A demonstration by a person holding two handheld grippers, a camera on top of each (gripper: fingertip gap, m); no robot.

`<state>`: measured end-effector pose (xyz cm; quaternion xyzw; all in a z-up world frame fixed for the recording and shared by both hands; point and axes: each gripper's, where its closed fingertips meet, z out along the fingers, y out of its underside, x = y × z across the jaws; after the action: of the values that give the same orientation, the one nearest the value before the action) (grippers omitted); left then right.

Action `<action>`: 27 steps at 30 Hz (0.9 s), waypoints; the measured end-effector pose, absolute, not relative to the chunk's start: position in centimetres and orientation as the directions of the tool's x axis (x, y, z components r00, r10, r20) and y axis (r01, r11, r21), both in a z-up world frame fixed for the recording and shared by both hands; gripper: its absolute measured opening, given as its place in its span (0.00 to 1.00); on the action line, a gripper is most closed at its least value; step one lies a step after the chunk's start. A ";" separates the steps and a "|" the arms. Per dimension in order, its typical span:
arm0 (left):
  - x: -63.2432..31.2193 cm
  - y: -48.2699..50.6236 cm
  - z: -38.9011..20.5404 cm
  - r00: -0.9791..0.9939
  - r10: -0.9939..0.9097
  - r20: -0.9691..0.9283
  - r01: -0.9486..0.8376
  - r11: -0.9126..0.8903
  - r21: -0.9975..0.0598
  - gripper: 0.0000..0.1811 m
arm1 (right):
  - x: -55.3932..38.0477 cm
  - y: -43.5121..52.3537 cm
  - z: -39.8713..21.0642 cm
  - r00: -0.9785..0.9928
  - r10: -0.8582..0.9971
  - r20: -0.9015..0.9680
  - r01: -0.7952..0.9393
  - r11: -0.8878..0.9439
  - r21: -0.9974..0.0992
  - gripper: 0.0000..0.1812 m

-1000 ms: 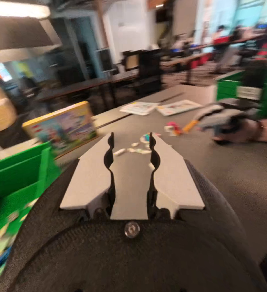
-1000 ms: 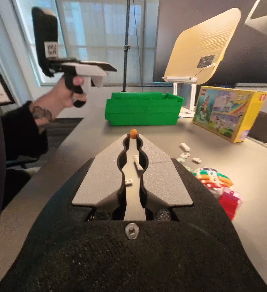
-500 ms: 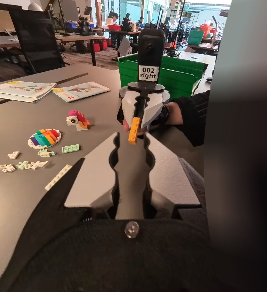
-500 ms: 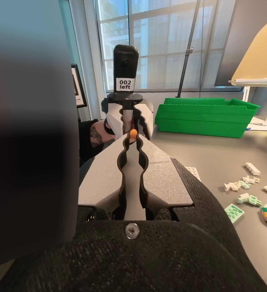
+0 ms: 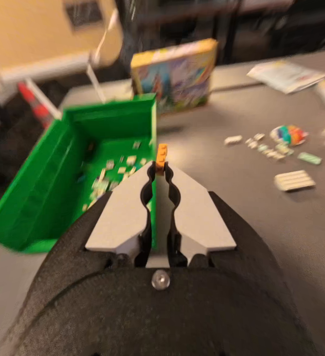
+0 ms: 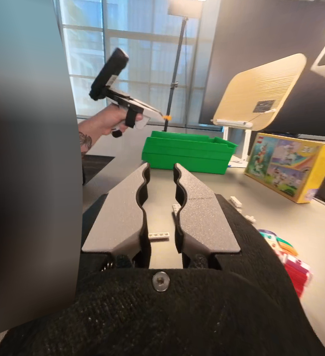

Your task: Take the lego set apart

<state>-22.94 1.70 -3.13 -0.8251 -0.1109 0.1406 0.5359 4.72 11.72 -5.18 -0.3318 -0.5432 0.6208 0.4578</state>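
My left gripper (image 5: 160, 167) is shut on a small orange lego brick (image 5: 162, 156) and holds it in the air above the right rim of the green bin (image 5: 42, 188); it also shows in the right wrist view (image 6: 164, 116), above the bin (image 6: 186, 157). My right gripper (image 6: 161, 167) is open and empty above the grey table. A round rainbow lego piece (image 5: 286, 134) and several small white and pale green pieces (image 5: 267, 149) lie on the table. A red and pink lego block (image 6: 296, 273) lies at the right.
The green bin holds several loose pieces. A yellow lego box (image 5: 174, 75) stands behind it, also in the right wrist view (image 6: 290, 169). Booklets (image 5: 286, 77) lie far right. A white ridged plate (image 5: 294, 180) and a white strip (image 6: 158, 235) lie on the table. My hands' fingertips stand some 30 centimetres from each other.
The orange brick passed from my right gripper to my left. My left gripper shut on it and swung left over the green bin. My right gripper opened and drew back.
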 end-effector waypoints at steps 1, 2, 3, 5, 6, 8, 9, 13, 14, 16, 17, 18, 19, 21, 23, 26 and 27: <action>-24.6 1.0 -4.8 0.933 0.356 -0.047 0.139 -0.478 -0.867 0.04 | 4.7 11.9 -5.2 -0.355 0.931 0.081 -0.208 0.005 -0.978 0.12; -25.6 0.5 -6.7 0.932 0.360 0.030 0.240 -0.553 -0.798 0.04 | 4.7 12.0 -5.1 -0.354 0.932 0.076 -0.208 0.001 -0.978 0.12; -26.7 0.0 -8.4 0.926 0.370 0.071 0.301 -0.615 -0.729 0.05 | 4.7 12.0 -5.1 -0.353 0.933 0.075 -0.208 0.000 -0.978 0.11; -29.3 -1.2 -11.4 0.907 0.420 0.037 0.349 -0.700 -0.623 0.05 | 4.7 12.0 -5.2 -0.352 0.932 0.082 -0.206 0.008 -0.979 0.10; -30.2 -1.6 -12.5 0.898 0.439 0.019 0.366 -0.724 -0.584 0.05 | 4.7 11.9 -5.2 -0.351 0.932 0.085 -0.205 0.012 -0.979 0.10; -30.8 -2.1 -14.2 0.888 0.459 0.021 0.398 -0.747 -0.533 0.15 | 4.7 11.9 -5.2 -0.352 0.932 0.088 -0.204 0.016 -0.979 0.10; -30.8 -2.2 -14.7 0.884 0.468 0.023 0.411 -0.750 -0.518 0.20 | 4.7 11.9 -5.2 -0.351 0.932 0.088 -0.203 0.016 -0.979 0.10; -31.4 -2.5 -13.3 0.851 0.524 0.007 0.424 -0.680 -0.599 0.28 | 4.7 12.2 -5.2 -0.336 0.938 0.085 -0.202 0.017 -0.979 0.09; -31.4 -2.6 -12.1 0.841 0.541 -0.015 0.405 -0.645 -0.648 0.28 | 4.7 12.3 -5.2 -0.324 0.942 0.090 -0.200 0.024 -0.979 0.09; -30.2 -2.2 -8.4 0.831 0.555 -0.035 0.318 -0.526 -0.789 0.28 | 4.6 12.9 -5.3 -0.283 0.953 0.109 -0.198 0.053 -0.979 0.08; -28.7 -1.6 -6.3 0.842 0.539 -0.033 0.251 -0.445 -0.860 0.28 | 4.5 13.2 -5.4 -0.255 0.959 0.123 -0.198 0.073 -0.977 0.08; -26.4 -0.9 -4.4 0.867 0.497 -0.031 0.178 -0.367 -0.913 0.27 | 4.4 13.6 -5.4 -0.225 0.964 0.139 -0.199 0.094 -0.976 0.07; -23.6 0.1 -3.1 0.898 0.438 -0.033 0.113 -0.302 -0.947 0.27 | 4.4 14.0 -5.4 -0.193 0.969 0.157 -0.199 0.118 -0.973 0.07; -16.8 2.5 -2.6 0.972 0.234 -0.022 0.036 -0.242 -0.970 0.24 | 4.4 14.7 -5.4 -0.124 0.972 0.198 -0.201 0.171 -0.965 0.07; -8.7 4.8 -3.8 0.994 -0.100 0.049 0.025 -0.230 -0.973 0.23 | 4.4 15.3 -5.4 -0.076 0.972 0.221 -0.200 0.203 -0.959 0.07; -0.8 6.2 -6.5 0.892 -0.419 0.167 0.037 -0.300 -0.953 0.21 | 4.5 15.7 -5.3 -0.063 0.977 0.206 -0.205 0.190 -0.960 0.07; 0.1 6.8 -8.3 0.885 -0.424 0.193 0.026 -0.368 -0.929 0.20 | 4.5 15.8 -5.2 -0.060 0.978 0.199 -0.208 0.183 -0.961 0.07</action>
<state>0.14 6.83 -8.26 -0.8013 0.1241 -0.2051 0.5482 4.50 15.77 -5.22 -0.3761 -0.5123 0.5170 0.5734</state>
